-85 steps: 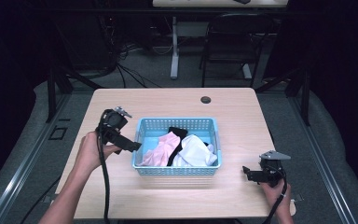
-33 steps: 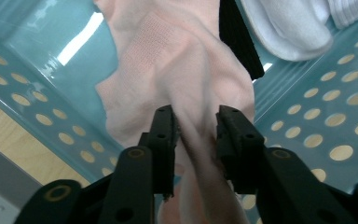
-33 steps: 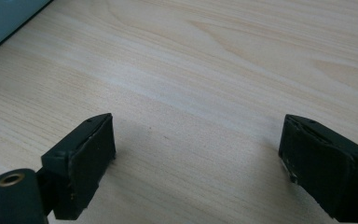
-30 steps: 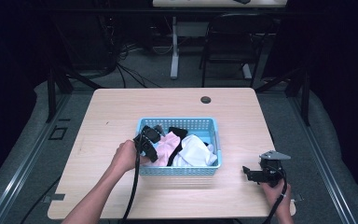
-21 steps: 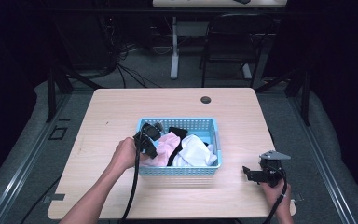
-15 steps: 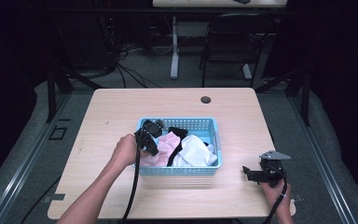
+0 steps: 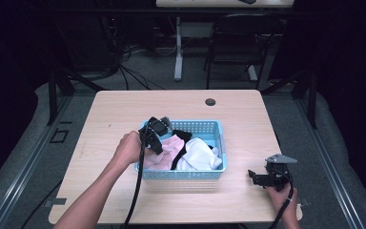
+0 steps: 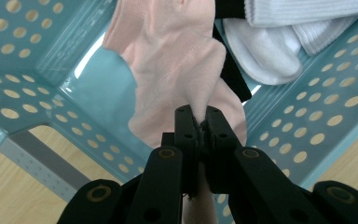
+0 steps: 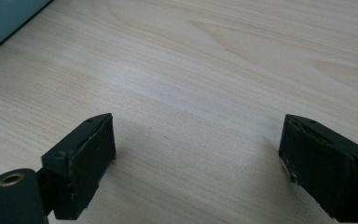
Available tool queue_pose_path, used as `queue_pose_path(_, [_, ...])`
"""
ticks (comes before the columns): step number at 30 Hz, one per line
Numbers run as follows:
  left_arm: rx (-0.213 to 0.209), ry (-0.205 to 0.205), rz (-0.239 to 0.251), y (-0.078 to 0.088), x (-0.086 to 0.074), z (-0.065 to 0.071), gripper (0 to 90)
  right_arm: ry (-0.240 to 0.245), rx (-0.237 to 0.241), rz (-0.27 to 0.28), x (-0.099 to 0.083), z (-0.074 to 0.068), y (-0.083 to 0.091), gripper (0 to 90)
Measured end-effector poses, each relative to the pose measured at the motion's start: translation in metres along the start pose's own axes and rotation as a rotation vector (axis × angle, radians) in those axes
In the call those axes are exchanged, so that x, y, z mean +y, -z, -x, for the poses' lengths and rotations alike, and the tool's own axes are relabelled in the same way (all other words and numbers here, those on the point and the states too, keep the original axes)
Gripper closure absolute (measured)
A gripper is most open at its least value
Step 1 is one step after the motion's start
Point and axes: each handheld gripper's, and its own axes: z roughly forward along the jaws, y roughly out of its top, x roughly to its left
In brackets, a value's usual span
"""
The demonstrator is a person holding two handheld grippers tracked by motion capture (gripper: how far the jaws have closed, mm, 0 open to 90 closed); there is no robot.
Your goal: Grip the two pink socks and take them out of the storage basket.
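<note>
A light blue perforated basket (image 7: 186,172) sits mid-table with a pink sock (image 7: 171,149), white socks (image 7: 200,155) and a black piece (image 7: 183,138) inside. My left gripper (image 7: 159,143) reaches into the basket's left end and is shut on the pink sock (image 8: 177,70), whose fabric is pinched between the jaws; the gripper (image 8: 199,123) sits above the basket floor (image 8: 98,93). White socks (image 8: 279,42) lie beyond. My right gripper (image 7: 255,177) rests low over the bare wood at the table's front right, and in its own view the gripper (image 9: 196,149) stands wide open, holding nothing.
The wooden table (image 7: 124,109) has a small black round cap (image 7: 210,101) near its far edge. A corner of the basket (image 9: 0,18) shows left of the right gripper. Chairs, desk legs and cables stand on the floor beyond the table.
My left gripper came from the table's left side into the basket's left end and closed on the pink sock. The right gripper stayed where it was.
</note>
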Motion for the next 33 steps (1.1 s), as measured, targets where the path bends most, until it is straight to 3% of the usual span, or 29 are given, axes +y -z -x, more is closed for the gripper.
queue_pose_path(20, [0.012,-0.045,0.029,0.026,0.02,0.004,85.2,-0.004,-0.006,0.004,0.0,-0.001,0.0,10.3])
queue_pose_path(33, [0.027,-0.047,0.061,0.049,0.024,-0.001,85.3,-0.004,-0.004,0.004,-0.001,-0.001,0.0,10.3])
